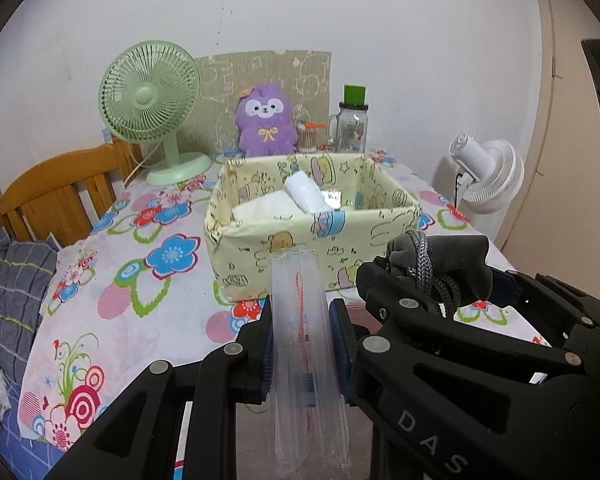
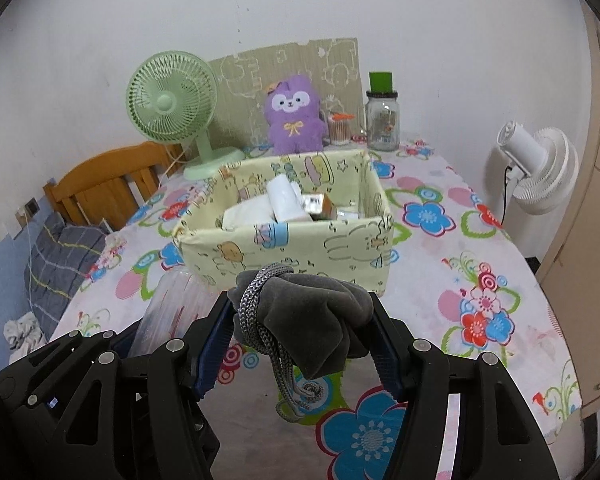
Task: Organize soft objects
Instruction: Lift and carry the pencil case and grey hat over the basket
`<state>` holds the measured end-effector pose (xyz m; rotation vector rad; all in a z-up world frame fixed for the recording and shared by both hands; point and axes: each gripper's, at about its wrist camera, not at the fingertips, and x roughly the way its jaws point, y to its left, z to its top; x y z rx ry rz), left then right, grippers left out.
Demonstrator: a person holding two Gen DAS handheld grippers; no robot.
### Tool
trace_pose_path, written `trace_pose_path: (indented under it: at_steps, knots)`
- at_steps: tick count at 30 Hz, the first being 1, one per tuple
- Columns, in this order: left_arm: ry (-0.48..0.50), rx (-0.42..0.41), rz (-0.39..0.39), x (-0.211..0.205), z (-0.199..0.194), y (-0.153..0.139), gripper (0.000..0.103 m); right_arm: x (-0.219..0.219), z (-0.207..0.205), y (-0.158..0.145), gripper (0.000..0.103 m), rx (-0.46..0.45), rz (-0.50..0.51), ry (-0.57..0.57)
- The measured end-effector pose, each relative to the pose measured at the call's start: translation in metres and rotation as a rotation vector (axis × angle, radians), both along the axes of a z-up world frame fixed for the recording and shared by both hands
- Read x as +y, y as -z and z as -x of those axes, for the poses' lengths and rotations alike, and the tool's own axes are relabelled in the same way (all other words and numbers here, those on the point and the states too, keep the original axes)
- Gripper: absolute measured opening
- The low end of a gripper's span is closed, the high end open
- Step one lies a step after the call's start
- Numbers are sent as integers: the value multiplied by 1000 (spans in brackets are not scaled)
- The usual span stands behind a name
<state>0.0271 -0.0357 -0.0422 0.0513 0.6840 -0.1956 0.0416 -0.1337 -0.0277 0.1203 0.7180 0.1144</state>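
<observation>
My left gripper is shut on a clear plastic packet with red print, held above the flowered tablecloth. The packet's tip also shows at the left of the right wrist view. My right gripper is shut on a grey velvet drawstring pouch whose braided cord hangs down; the pouch also appears at the right of the left wrist view. Just beyond both grippers stands a yellow cartoon-print fabric box, holding white folded items and small packets.
A green desk fan, a purple plush toy, a glass jar with a green top and a cardboard sheet stand at the table's back. A wooden chair is left, a white fan right.
</observation>
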Motion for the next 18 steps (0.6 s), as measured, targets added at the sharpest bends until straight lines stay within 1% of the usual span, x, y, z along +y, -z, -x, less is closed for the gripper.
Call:
trace_pose_path:
  at_steps: [18]
  knots:
    - [5,-69,9,1,9,-38,24,1,9,-40,66,-68,5,8]
